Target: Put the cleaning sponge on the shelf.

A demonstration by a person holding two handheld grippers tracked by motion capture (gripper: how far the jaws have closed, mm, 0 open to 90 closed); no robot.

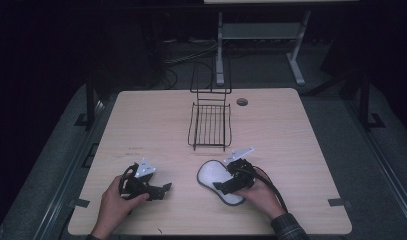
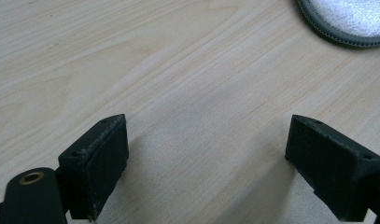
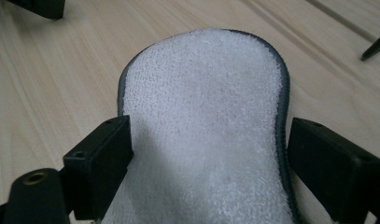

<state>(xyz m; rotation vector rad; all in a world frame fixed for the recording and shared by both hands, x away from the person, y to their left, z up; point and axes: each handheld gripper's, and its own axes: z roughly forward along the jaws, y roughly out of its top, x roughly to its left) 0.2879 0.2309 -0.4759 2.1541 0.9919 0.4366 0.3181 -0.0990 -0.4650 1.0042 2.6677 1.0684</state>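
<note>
Insole [image 3: 204, 135] flat between spread right tool [image 3: 208, 170] jaws, seemingly untouched

A light wooden counter [image 1: 141, 125] carries a black wire rack [image 1: 209, 125] at its far middle and a white pad [image 1: 211, 177] near right.

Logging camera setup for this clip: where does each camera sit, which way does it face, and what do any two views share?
High view: above the person's side, looking forward and down on the table; both hands show, with left gripper and right gripper, before the wire rack.
Left gripper view: rides the left gripper, looking along its open jaws at bare tabletop.
Right gripper view: rides the right gripper, its open jaws either side of the white insole.
Shared: the insole appears in all three views.
</note>
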